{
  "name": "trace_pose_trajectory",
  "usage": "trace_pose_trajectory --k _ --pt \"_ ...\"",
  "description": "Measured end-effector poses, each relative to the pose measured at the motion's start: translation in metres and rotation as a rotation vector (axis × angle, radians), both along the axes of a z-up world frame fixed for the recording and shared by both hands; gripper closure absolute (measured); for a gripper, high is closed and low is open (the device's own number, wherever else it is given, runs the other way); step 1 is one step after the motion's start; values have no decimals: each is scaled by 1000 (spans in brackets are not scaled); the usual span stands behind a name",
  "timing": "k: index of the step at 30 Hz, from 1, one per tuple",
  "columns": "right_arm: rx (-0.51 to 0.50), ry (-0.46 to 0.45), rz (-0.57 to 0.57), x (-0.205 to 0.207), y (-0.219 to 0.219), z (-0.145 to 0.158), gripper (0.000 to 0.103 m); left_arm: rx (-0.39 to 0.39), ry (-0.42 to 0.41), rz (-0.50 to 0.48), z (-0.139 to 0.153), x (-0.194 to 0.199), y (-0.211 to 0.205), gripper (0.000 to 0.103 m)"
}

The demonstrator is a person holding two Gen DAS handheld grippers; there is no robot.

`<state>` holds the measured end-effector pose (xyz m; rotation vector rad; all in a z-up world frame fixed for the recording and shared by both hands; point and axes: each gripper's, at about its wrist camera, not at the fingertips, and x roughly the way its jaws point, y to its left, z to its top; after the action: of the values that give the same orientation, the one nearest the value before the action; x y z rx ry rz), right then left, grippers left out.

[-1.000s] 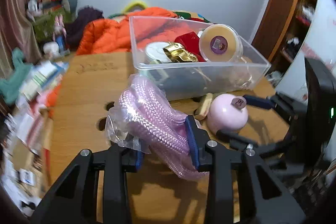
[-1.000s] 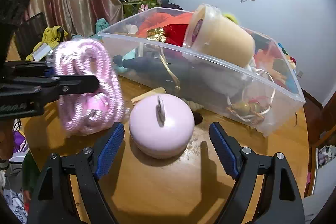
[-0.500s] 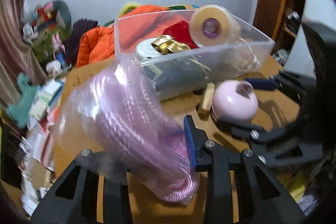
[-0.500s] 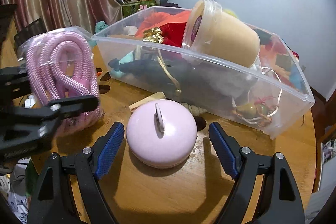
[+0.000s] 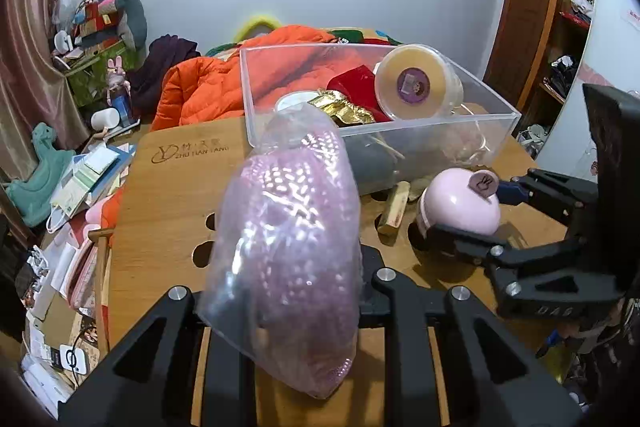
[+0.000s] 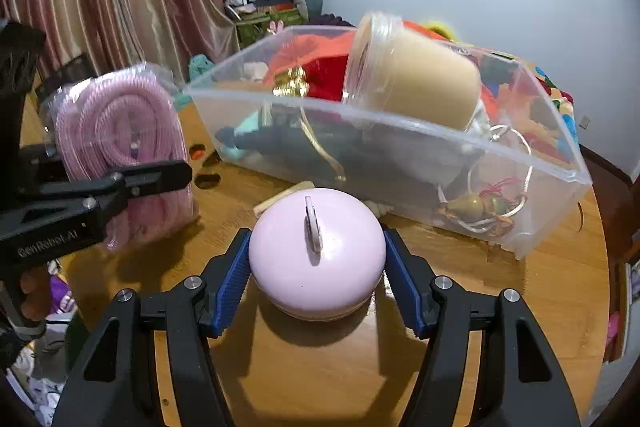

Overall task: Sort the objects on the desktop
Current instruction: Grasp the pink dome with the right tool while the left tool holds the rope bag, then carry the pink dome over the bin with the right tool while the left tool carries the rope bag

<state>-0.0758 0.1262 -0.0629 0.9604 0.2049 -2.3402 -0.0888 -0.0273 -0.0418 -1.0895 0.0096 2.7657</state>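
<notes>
As our right gripper's [image 6: 316, 283] jaws close onto the pink ball [image 6: 316, 251] on the desk [image 6: 320, 379], our left gripper [image 5: 280, 291], clamped on the bagged rope [image 5: 288, 247], has lifted it toward the bin [image 5: 400, 131].

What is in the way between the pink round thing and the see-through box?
Nothing visible blocks it. The pink round thing sits on the table just in front of the see-through box, and the box's top is open. The right gripper only has to lift it over the near wall.
</notes>
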Motion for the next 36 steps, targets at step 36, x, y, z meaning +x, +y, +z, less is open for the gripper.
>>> trace_pose_trajectory --k 36 --pt "-52 146 -133 -5 48 77 42 134 214 24 83 -22 -3 82"
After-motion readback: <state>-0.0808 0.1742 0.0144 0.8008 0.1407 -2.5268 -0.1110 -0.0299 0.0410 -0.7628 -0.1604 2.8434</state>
